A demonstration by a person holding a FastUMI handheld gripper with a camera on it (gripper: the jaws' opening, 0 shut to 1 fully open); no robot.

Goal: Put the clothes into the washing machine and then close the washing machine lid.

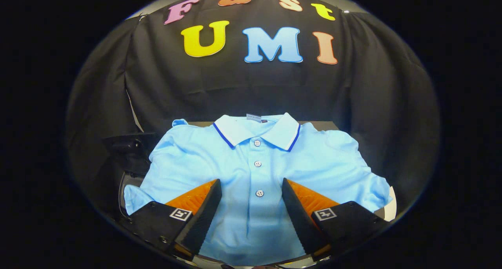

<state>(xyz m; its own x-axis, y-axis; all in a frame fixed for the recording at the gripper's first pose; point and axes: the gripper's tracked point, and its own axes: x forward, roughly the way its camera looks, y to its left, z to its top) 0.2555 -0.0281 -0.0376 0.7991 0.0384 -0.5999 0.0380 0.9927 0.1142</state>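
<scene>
A light blue polo shirt lies spread flat, its white collar with a dark blue stripe pointing away from me and its button placket running toward me. My gripper hovers open over the shirt's lower front, one finger on each side of the placket, with the lowest button between the fingers. Nothing is held. Just left of the shirt's sleeve sits a dark, rounded shape; I cannot tell what it is.
The shirt rests on a surface whose brown far edge peeks out behind the collar. A white patch shows past the right sleeve. Black cloth walls close in behind and on both sides.
</scene>
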